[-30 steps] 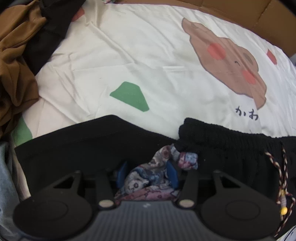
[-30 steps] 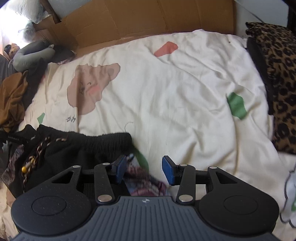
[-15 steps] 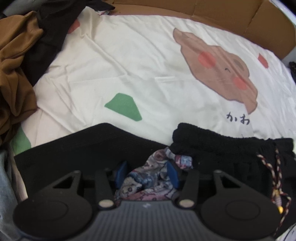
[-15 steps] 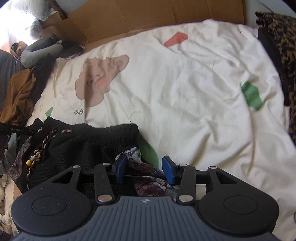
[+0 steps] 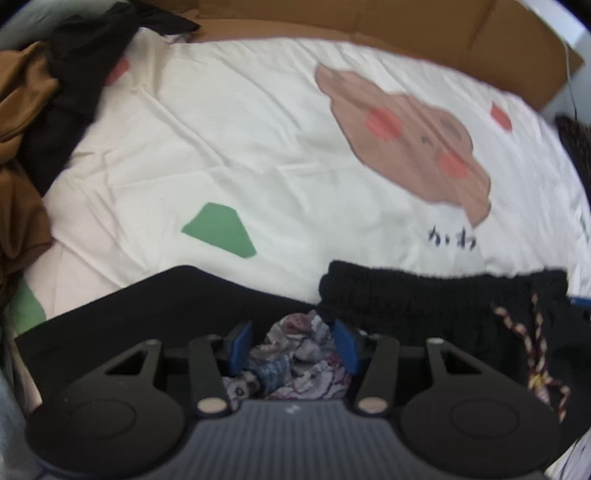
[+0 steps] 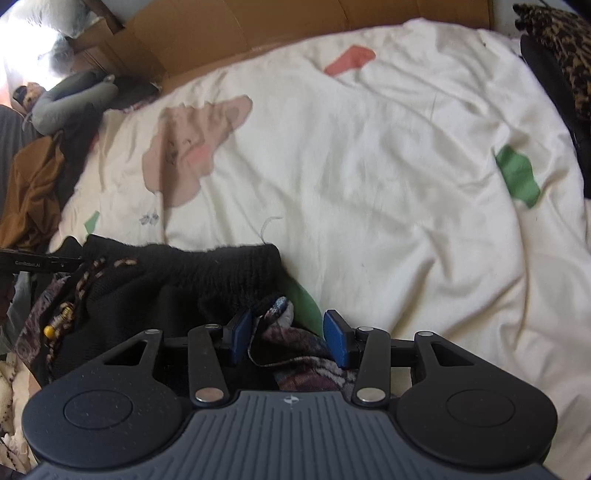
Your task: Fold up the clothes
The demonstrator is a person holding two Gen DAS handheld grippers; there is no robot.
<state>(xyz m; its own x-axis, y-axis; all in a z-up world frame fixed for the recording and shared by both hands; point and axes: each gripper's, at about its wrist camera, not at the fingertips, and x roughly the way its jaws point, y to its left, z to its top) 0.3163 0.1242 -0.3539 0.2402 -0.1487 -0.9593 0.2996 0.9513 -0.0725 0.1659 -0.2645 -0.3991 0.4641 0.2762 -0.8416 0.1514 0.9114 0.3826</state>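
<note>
A black garment with a ribbed waistband [image 5: 424, 295] [image 6: 203, 273] and a braided drawstring [image 5: 532, 332] [image 6: 92, 269] lies bunched at the near edge of the bed. Its patterned inner cloth [image 5: 295, 354] [image 6: 277, 310] pokes up. My left gripper [image 5: 291, 343] points steeply down over the garment's left end. The patterned cloth sits between its half-spread blue pads, with a small gap at the left pad. My right gripper [image 6: 288, 332] stands over the right end. There the cloth touches the left pad and stays clear of the right pad. Neither gripper squeezes the cloth.
A cream bed cover [image 5: 258, 147] [image 6: 369, 166] with cartoon prints stretches ahead. A brown garment [image 5: 22, 147] [image 6: 33, 192] and a black one [image 5: 85, 85] are heaped at the left. Cardboard [image 5: 406, 26] [image 6: 258, 22] lines the far side, and a leopard-print cushion [image 6: 561, 48] sits at the right.
Both views have tipped, so more of the far bed shows. In the right wrist view the patterned cloth, earlier under the fingers, now stands up between them. The pads have hardly moved.
</note>
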